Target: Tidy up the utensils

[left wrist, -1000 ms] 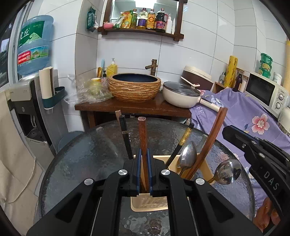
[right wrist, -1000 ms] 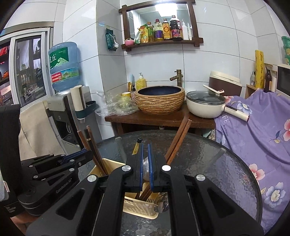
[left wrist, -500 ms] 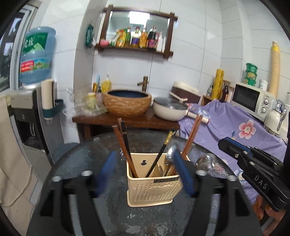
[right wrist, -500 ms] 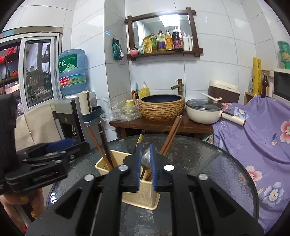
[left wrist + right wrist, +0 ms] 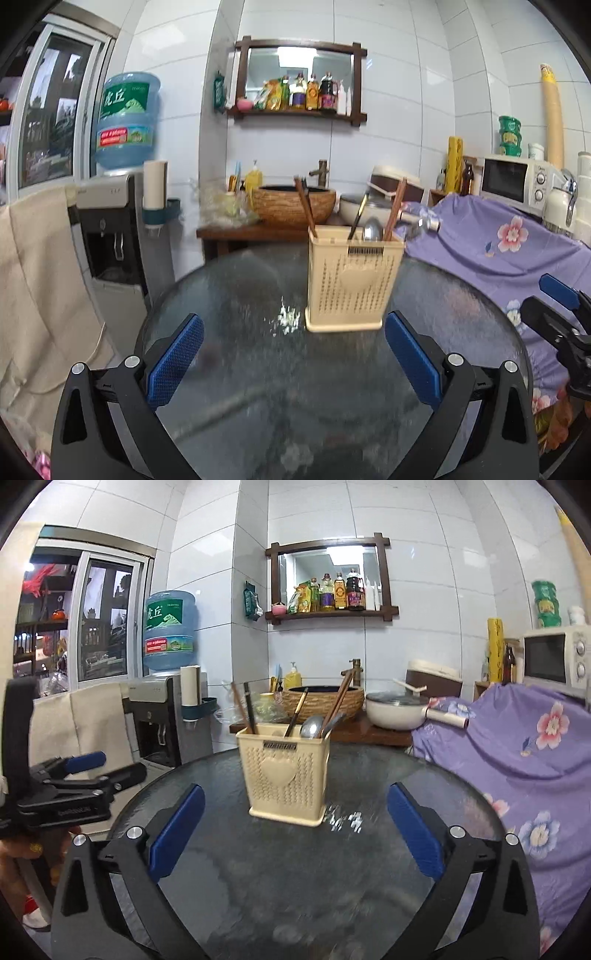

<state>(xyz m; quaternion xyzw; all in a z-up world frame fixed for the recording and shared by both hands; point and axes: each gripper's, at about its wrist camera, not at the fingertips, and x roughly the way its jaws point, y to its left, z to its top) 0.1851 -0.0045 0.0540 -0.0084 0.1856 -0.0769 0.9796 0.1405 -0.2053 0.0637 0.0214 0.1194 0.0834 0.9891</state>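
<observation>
A cream perforated utensil caddy (image 5: 351,284) (image 5: 286,771) stands upright on the round glass table (image 5: 240,295) (image 5: 406,794). In it stand brown chopsticks (image 5: 304,206) (image 5: 338,698), a black and gold handle (image 5: 358,216) and a steel spoon (image 5: 371,229) (image 5: 312,725). My left gripper (image 5: 293,321) sits back from the caddy, its jaws opening with nothing between them. My right gripper (image 5: 295,790) faces the caddy from the other side, also opening and empty. Each gripper shows at the edge of the other's view: the right gripper (image 5: 557,317) and the left gripper (image 5: 74,786).
Behind the table a wooden stand (image 5: 236,232) carries a woven basin (image 5: 291,205) and a cream pot (image 5: 397,709). A purple flowered cloth (image 5: 498,243) lies to the right beneath a microwave (image 5: 513,181). A water dispenser (image 5: 110,236) stands on the left.
Both grippers went from shut to wide open and drew back from the caddy. The chopstick and the spoon they held now stand in the caddy.
</observation>
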